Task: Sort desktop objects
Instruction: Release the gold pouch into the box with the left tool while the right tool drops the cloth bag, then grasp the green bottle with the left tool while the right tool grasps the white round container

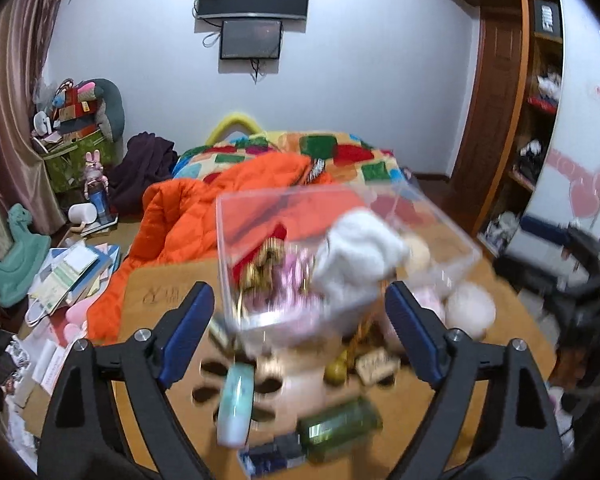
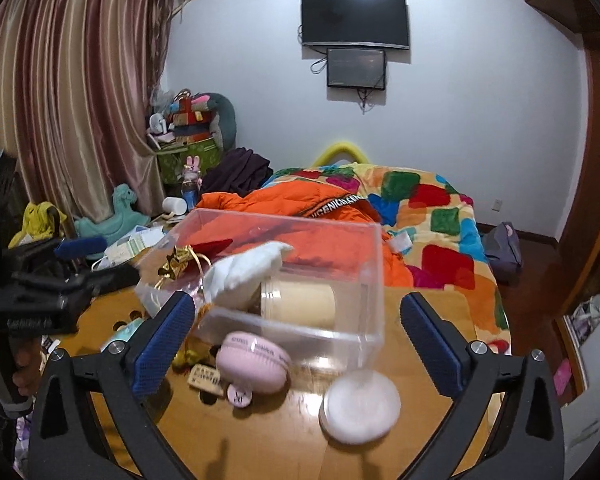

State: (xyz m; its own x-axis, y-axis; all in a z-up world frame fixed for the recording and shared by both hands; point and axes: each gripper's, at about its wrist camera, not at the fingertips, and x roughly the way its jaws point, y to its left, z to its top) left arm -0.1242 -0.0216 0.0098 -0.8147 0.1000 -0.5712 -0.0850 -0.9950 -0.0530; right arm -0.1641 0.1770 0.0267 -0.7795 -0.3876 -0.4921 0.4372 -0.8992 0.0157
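Looking at where everything sits, the clear plastic box (image 2: 284, 276) is tipped over on the wooden worktop (image 2: 268, 436), with stuff half in and half spilled out: a white cloth (image 2: 244, 270) and a beige jar (image 2: 300, 304) are inside it, while a pink round case (image 2: 252, 362) and a white round puff (image 2: 360, 406) lie on the worktop just in front. Right gripper (image 2: 298, 344) has its fingers spread wide with nothing between the pads, and the pink case and puff sit right in line ahead of it, between the two blue pads as the right wrist view sees it. So I'd say the right hand is the nearer one for those two. Left gripper (image 1: 300, 332) is also wide open and holding nothing; its view is pretty blurred, but a pale green tube (image 1: 236, 404) and a green bottle (image 1: 340, 428) lie close below its fingers, and the box is straight ahead. The tube's long axis runs roughly away from the camera, so the fingers would close across it fine; the bottle lies more crosswise, which probably wants a wrist turn first. No earlier frame given, so I can't say how the box ended up on its side. My guess is that sorting has barely started.
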